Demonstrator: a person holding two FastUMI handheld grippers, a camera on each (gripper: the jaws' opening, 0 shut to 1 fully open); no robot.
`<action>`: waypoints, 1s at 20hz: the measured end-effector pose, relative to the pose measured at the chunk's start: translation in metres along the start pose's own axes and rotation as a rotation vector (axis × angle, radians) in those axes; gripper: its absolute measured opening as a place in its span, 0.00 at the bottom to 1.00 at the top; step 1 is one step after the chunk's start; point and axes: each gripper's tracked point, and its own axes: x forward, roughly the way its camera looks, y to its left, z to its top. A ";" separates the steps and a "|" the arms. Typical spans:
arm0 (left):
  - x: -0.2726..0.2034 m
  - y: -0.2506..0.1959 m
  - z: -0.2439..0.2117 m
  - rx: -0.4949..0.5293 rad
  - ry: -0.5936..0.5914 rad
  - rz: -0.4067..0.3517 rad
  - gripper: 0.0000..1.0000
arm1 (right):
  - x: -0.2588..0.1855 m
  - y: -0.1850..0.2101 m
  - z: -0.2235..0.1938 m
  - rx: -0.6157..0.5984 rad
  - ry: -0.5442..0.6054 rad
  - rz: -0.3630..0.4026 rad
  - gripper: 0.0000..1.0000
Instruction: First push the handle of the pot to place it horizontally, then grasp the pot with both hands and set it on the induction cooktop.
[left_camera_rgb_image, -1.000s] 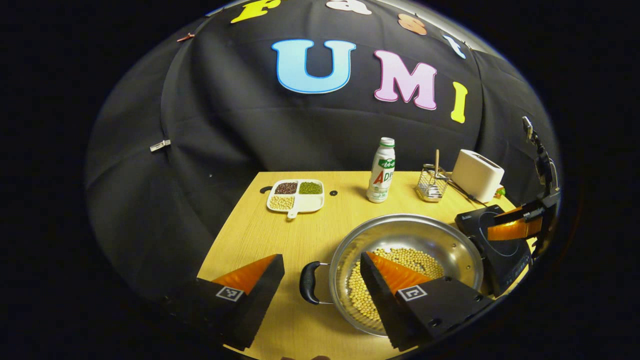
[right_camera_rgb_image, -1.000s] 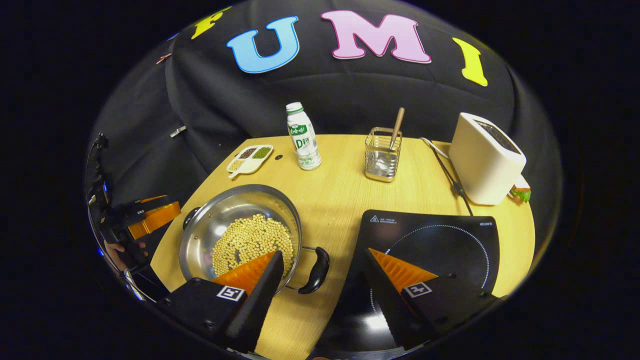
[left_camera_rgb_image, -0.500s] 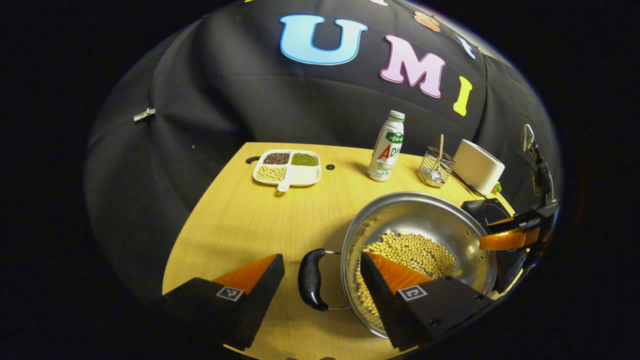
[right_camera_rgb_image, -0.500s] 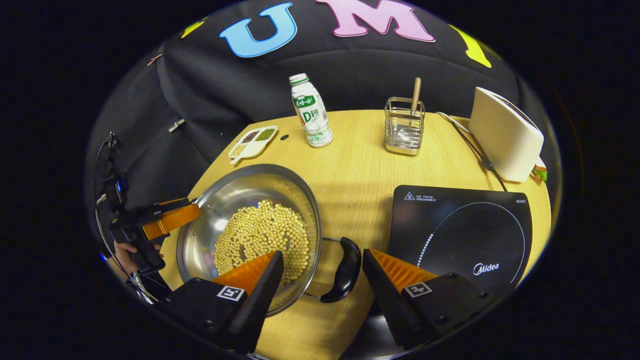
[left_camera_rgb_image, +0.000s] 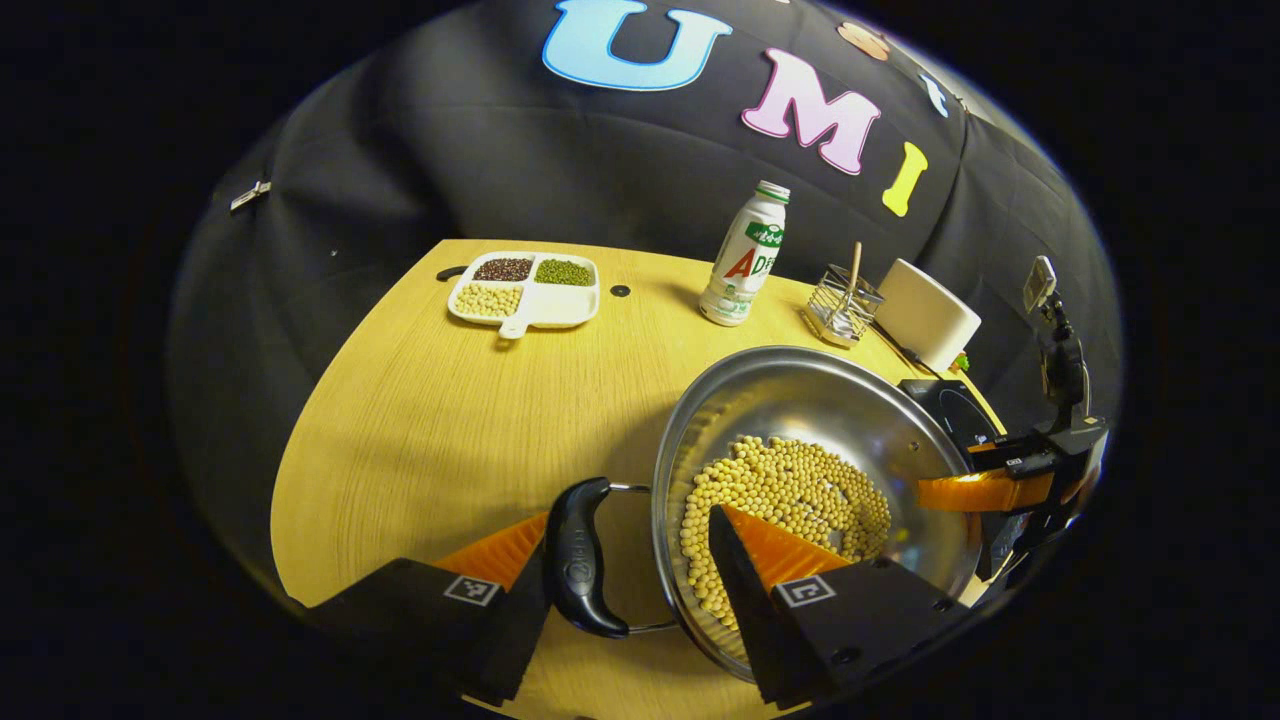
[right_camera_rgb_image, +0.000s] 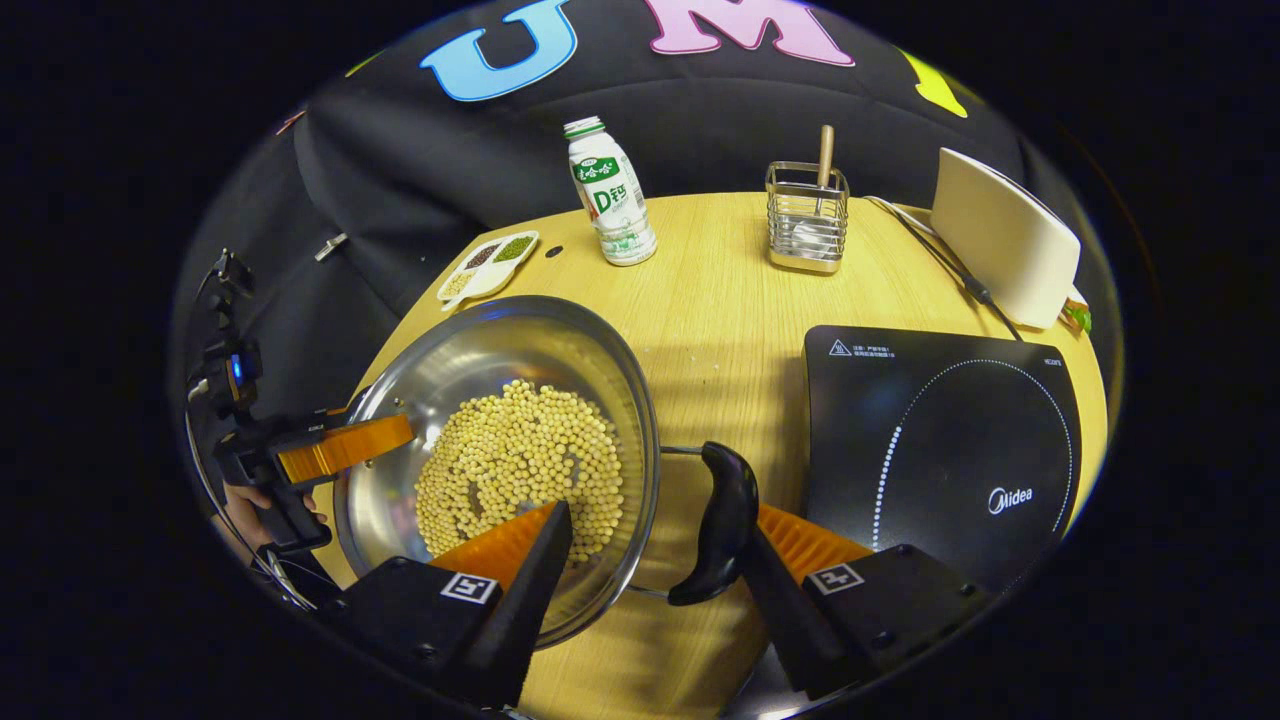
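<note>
A steel pot of soybeans stands on the wooden table, left of the black induction cooktop. In the left gripper view my left gripper is open. One black pot handle lies against its left finger, and its right finger hangs over the beans. In the right gripper view my right gripper is open around the other handle. That handle touches its right finger, and its left finger is over the beans inside the pot. The right gripper also shows at the pot's far rim. The left gripper shows there too.
At the back of the table stand a white bottle, a wire holder with a wooden utensil, and a white toaster with its cable. A divided dish of beans lies at the far left. The table edge runs close under both grippers.
Both grippers have come closer to the pot and lower. Each handle now sits deeper between the fingers, against one finger. Both stay open, and the pot looks larger in both views.
</note>
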 end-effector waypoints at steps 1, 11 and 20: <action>0.001 0.002 -0.001 0.003 0.007 0.003 0.83 | 0.002 -0.002 0.000 -0.012 -0.006 -0.014 0.95; -0.006 0.024 -0.009 -0.010 0.021 0.039 0.67 | 0.018 -0.003 0.004 -0.022 -0.008 -0.111 0.64; -0.026 0.026 -0.017 -0.078 0.000 0.116 0.57 | 0.011 0.004 -0.005 0.008 0.007 -0.120 0.56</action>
